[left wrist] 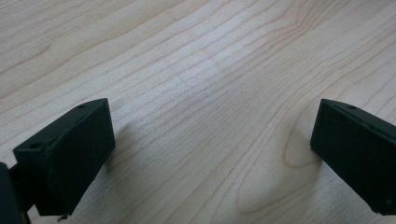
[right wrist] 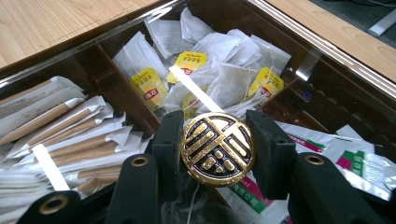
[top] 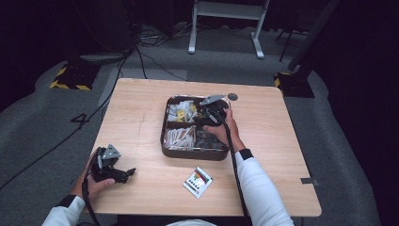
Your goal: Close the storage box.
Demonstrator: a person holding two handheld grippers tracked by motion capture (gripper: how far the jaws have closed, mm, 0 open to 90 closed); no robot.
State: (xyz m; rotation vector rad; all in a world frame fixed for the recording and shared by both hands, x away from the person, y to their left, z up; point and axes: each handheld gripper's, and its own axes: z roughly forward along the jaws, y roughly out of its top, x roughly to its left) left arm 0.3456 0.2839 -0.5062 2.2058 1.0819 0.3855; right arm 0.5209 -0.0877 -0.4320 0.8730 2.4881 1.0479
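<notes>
Right claw [right wrist: 218,149] is clamped on the lid knob [right wrist: 218,148] over the box [top: 164,146]; lid not yet set. Left claw [left wrist: 205,154] is held wide, idle on the tabletop [left wrist: 196,70].

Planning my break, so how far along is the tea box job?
The right tongs are clamped on the gold-and-black knob of the clear lid on the tea box. Whether the lid is seated or lifted, I can't tell. Probably left: moving the lid. The left tongs sit open over the table; a packet lies outside.

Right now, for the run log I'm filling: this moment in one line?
right gripper: shut on gold knob | below: tea box | left gripper: open, empty, over table
</notes>
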